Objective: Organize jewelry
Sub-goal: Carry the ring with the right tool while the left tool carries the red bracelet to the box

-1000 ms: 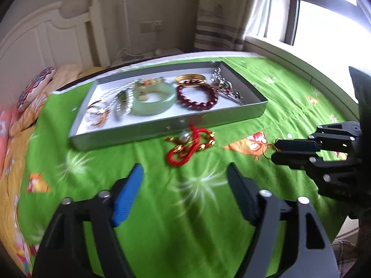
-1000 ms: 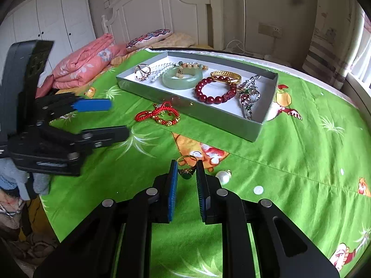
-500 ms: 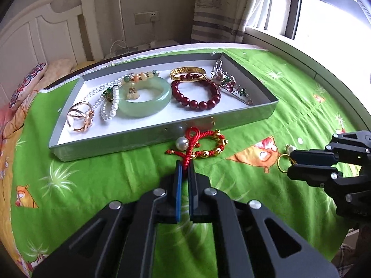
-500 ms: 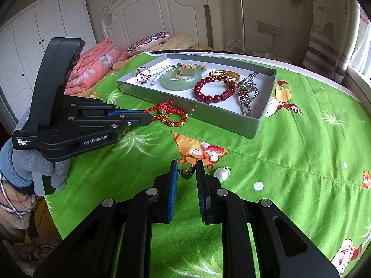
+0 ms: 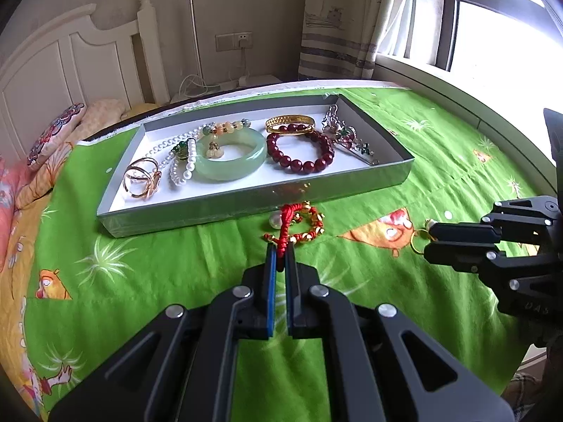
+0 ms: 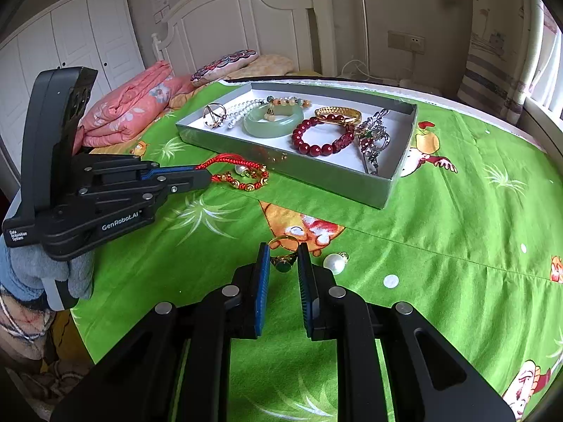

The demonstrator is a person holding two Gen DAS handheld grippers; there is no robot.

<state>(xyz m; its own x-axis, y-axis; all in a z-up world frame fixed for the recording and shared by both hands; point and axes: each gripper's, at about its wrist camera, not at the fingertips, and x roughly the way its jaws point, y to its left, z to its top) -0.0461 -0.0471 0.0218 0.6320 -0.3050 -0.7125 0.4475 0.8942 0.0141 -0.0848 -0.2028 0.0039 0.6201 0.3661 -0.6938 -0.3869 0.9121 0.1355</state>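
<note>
A grey tray (image 5: 246,204) (image 6: 394,183) holds a jade bangle (image 5: 230,158), a dark red bead bracelet (image 5: 299,153), a gold bangle (image 5: 288,121), pearls and rings. My left gripper (image 5: 280,251) (image 6: 207,177) is shut on the red cord bracelet (image 5: 299,221) (image 6: 242,172), which hangs lifted just in front of the tray. My right gripper (image 6: 283,260) (image 5: 431,241) is shut on a gold ring with a green stone (image 6: 283,263), low over the green cloth. A pearl earring (image 6: 334,263) lies just right of it.
The green cartoon cloth (image 5: 140,281) covers a round table. A white bed headboard (image 6: 246,35), a pink folded quilt (image 6: 130,112) and a pillow stand behind. A window (image 5: 510,28) and curtain are at the right.
My left gripper went from open to shut on the red cord bracelet and has lifted it closer to the tray. My right gripper stays shut on the ring.
</note>
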